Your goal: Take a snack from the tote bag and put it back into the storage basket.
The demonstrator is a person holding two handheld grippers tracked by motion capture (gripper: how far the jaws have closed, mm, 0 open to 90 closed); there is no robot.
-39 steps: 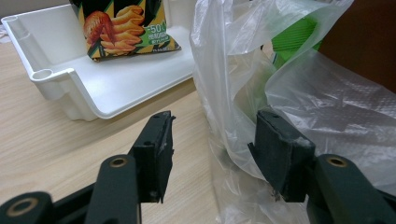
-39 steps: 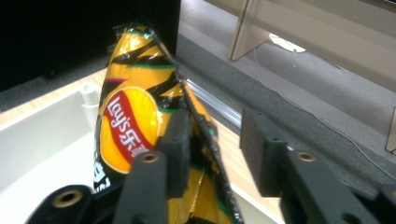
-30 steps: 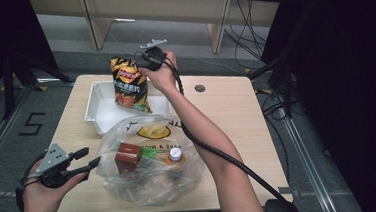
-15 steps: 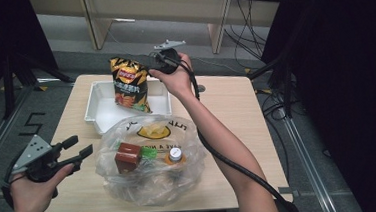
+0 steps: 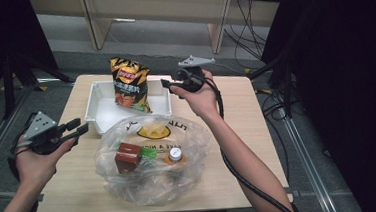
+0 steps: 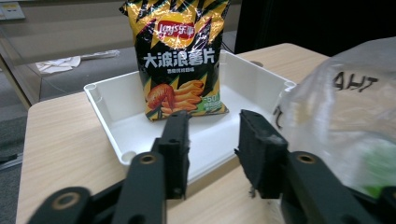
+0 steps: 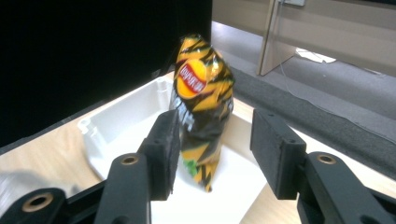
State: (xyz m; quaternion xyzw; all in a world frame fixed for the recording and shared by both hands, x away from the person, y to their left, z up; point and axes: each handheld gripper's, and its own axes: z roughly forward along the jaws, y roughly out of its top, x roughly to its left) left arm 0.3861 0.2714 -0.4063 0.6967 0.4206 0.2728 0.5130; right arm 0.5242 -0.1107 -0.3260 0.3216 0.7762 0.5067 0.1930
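Chip bag (image 5: 131, 85): stands upright in the white bin (image 5: 157, 105) at the far middle of the table (image 5: 258, 131), its bottom on the bin floor, nothing holding it.
Long axis: close to vertical, sealed top edge up and leaning a little toward the far side; the printed front faces the near left.
Risk, tipping: the chip bag is light and rests on a narrow base, so I judge a nudge from either gripper, or a knock on the bin, could topple it flat.
Risk, crushing: if a gripper squeezes the puffed middle rather than a sealed edge, the chips inside would likely break.
Right gripper (image 5: 166, 83): just right of the chip bag, level, jaws apart with nothing between them; they have just been closing a little.
Left gripper (image 5: 77, 130): at the near left, well apart from the chip bag, jaws parted and empty; they have just been closing.
Plastic bag (image 5: 152, 158): near the middle of the table, just in front of the bin, goods inside; a sweeping arm could drag it against the bin.
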